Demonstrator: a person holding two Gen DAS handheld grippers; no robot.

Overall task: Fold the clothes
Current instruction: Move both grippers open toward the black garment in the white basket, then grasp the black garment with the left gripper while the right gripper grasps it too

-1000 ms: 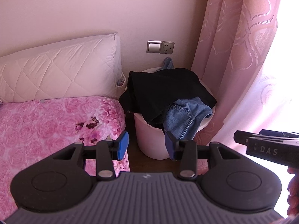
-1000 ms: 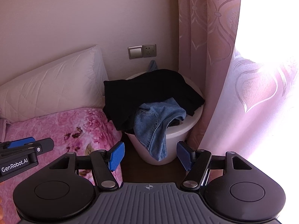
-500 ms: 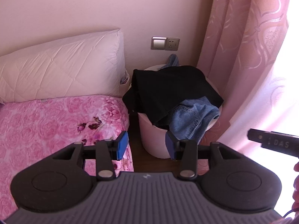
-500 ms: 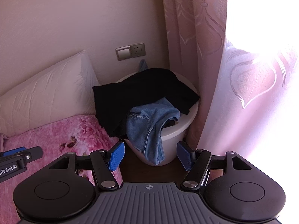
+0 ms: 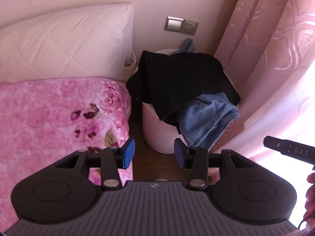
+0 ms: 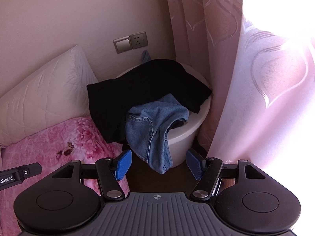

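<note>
Bedroom corner: white bucket [image 6: 183,137] sitting between pink bed [image 5: 59,118] and curtain [image 6: 246,98] | black garment [image 6: 147,90] and jeans [image 6: 153,129] draping over it | left gripper [image 5: 154,153], right gripper [image 6: 158,162] both hanging spread, gripping nothing.

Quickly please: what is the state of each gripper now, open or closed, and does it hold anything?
Left gripper: open, holding nothing.
Right gripper: open, holding nothing; the jeans hang beyond it.

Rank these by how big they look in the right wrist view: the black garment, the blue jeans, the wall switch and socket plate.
Largest to smallest as they appear:
1. Black garment draped over the white bucket
2. Blue denim jeans hanging over its rim; nearer the camera, so flattered
3. Grey wall switch and socket plate, farthest back
</note>
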